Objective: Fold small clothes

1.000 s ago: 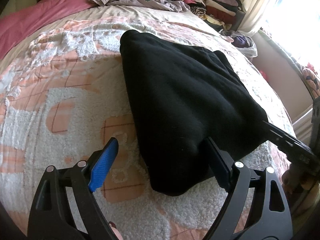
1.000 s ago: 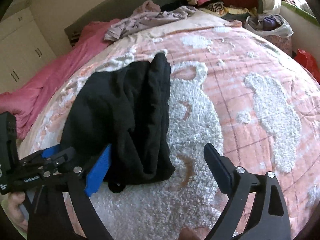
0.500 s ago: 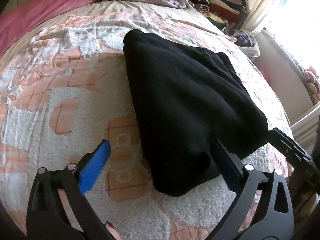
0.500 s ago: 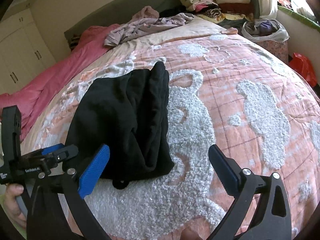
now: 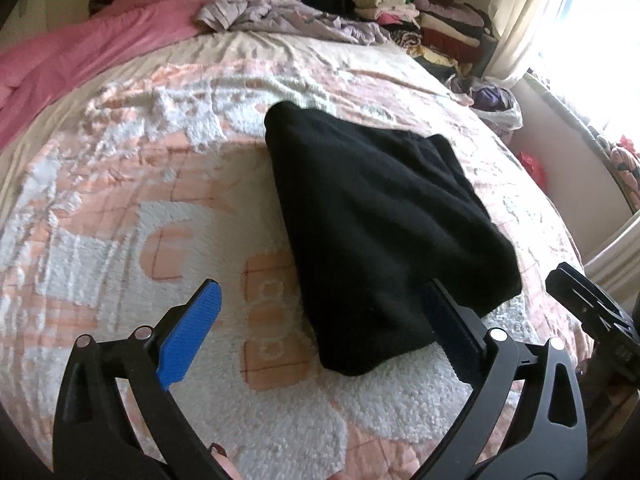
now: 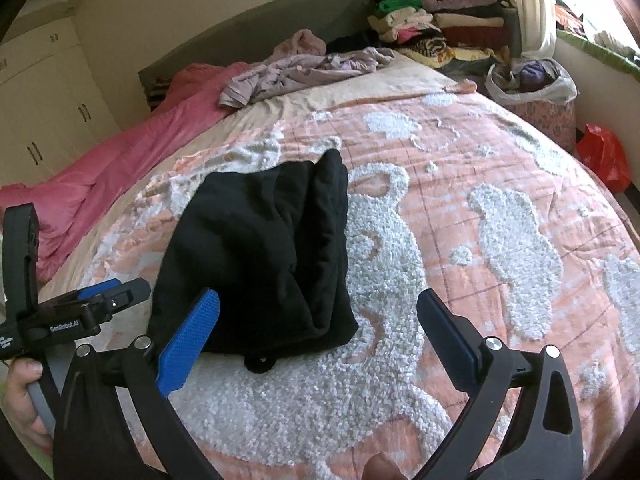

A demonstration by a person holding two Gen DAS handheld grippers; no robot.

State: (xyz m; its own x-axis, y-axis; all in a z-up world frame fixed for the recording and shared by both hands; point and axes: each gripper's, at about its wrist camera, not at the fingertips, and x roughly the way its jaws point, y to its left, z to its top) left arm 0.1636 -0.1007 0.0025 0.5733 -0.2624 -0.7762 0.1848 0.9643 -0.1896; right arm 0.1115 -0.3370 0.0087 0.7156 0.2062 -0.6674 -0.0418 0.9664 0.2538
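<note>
A folded black garment (image 5: 372, 224) lies on the pink and white tufted bedspread (image 5: 120, 216). My left gripper (image 5: 320, 300) hangs above its near end, jaws wide open and holding nothing. In the right wrist view the same black garment (image 6: 260, 256) sits left of centre, with a small tab poking out at its near edge. My right gripper (image 6: 318, 312) is open above the garment's near right corner and grips nothing. The left gripper (image 6: 100, 300) shows at the left edge there, held by a hand (image 6: 20, 400).
A pink blanket (image 6: 120, 160) runs along the bed's left side. Lilac clothes (image 6: 304, 72) lie crumpled at the bed's far end. A stack of folded clothes (image 6: 436, 28) stands behind them. A white bag (image 6: 532, 80) and a red bag (image 6: 604, 156) sit beside the bed at right.
Both grippers have lifted and drawn back from the black garment. The left gripper's jaws spread a little wider and no longer touch the cloth. The garment stays where it lay.
</note>
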